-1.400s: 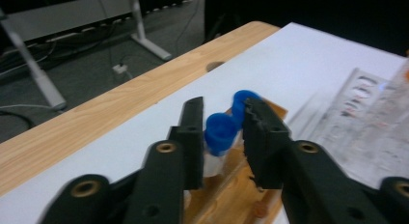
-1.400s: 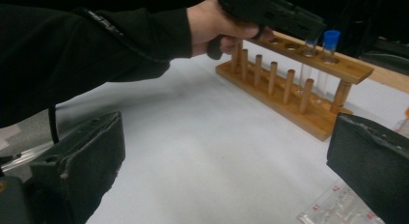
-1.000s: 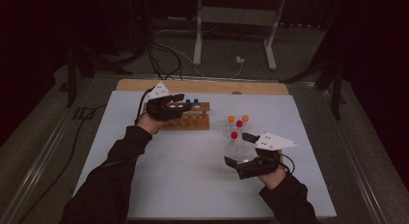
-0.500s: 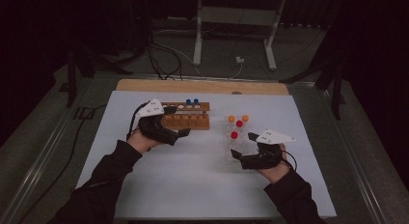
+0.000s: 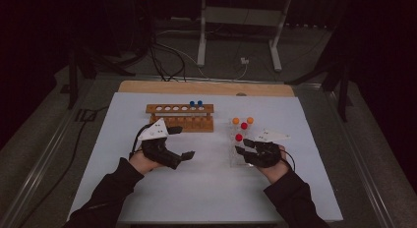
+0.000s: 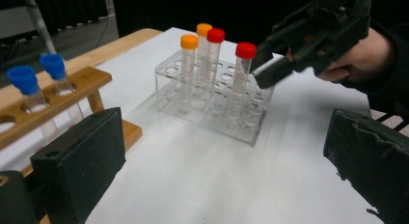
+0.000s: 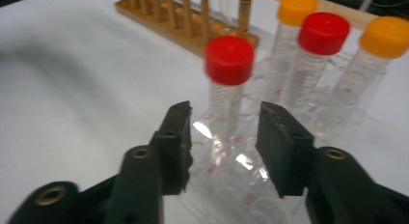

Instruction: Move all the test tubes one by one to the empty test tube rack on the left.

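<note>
A clear plastic rack (image 5: 235, 156) (image 6: 214, 108) holds two orange-capped tubes (image 5: 243, 120) (image 6: 189, 42) and two red-capped tubes (image 5: 244, 126). My right gripper (image 5: 243, 146) (image 7: 224, 142) stands open at the rack's near side. Its jaws flank the lower part of the front red-capped tube (image 5: 238, 137) (image 7: 229, 60) (image 6: 245, 50) without visibly touching it. My left gripper (image 5: 181, 144) (image 6: 226, 161) hangs wide open over the white sheet, left of the clear rack, with nothing in it. Behind it stands a wooden rack (image 5: 179, 116) (image 6: 58, 96) with two blue-capped tubes (image 5: 195, 104) (image 6: 38, 72).
A white sheet (image 5: 206, 188) covers the table, with a wooden board (image 5: 206, 88) showing along its far edge. Beyond the table, metal stand legs (image 5: 201, 41) and cables (image 5: 162, 56) lie on the dark floor.
My left gripper has drawn back from the wooden rack toward the person and now hangs over the sheet. My right gripper has edged forward to the front red-capped tube.
</note>
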`<state>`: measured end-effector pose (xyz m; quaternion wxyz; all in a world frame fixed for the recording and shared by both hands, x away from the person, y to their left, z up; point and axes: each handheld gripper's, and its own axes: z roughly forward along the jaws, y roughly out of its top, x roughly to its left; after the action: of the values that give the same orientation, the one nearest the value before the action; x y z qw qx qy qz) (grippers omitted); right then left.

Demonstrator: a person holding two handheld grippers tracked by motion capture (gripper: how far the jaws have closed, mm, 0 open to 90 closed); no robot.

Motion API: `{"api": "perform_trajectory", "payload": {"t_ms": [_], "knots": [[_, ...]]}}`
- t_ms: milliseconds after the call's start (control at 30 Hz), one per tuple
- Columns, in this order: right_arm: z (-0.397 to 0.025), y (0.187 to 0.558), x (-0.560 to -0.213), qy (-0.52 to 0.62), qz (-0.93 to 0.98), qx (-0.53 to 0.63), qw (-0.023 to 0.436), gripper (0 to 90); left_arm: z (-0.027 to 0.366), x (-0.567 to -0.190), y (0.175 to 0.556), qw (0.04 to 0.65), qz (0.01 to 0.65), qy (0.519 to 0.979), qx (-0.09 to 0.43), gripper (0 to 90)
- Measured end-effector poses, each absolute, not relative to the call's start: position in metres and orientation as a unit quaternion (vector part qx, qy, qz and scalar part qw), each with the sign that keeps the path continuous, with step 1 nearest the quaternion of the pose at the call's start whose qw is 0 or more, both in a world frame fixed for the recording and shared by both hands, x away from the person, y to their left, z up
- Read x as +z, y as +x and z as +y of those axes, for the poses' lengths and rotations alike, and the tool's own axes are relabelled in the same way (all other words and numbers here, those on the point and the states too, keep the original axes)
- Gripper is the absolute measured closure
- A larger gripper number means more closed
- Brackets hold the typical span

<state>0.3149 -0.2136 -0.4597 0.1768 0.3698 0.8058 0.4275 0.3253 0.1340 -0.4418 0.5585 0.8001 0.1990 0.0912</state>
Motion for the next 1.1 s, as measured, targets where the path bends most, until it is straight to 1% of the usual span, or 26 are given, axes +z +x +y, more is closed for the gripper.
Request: {"api": "perform_trajectory", "payload": {"t_ms": [433,633,833,933,1000,1100], "knots": [[-0.206,0.321,-0.467,0.363,0.813,0.420,0.174,73.5,0.129,-0.451,0.326,0.551,0.197,0.807,0.080,2.0],[-0.207,0.318,-0.461,0.362,0.808,0.426,0.185,74.7,0.129,-0.451,0.325,0.550,0.196,0.808,0.076,2.0],[-0.213,0.304,-0.431,0.341,0.791,0.457,0.223,74.8,0.129,-0.445,0.324,0.553,0.192,0.807,0.075,2.0],[-0.214,0.297,-0.417,0.329,0.784,0.472,0.234,74.8,0.129,-0.440,0.323,0.556,0.188,0.807,0.073,2.0],[-0.211,0.293,-0.412,0.320,0.783,0.480,0.234,74.8,0.128,-0.437,0.323,0.560,0.185,0.805,0.071,2.0],[-0.202,0.287,-0.410,0.301,0.790,0.486,0.221,74.8,0.126,-0.433,0.324,0.566,0.179,0.802,0.063,2.2]]}}
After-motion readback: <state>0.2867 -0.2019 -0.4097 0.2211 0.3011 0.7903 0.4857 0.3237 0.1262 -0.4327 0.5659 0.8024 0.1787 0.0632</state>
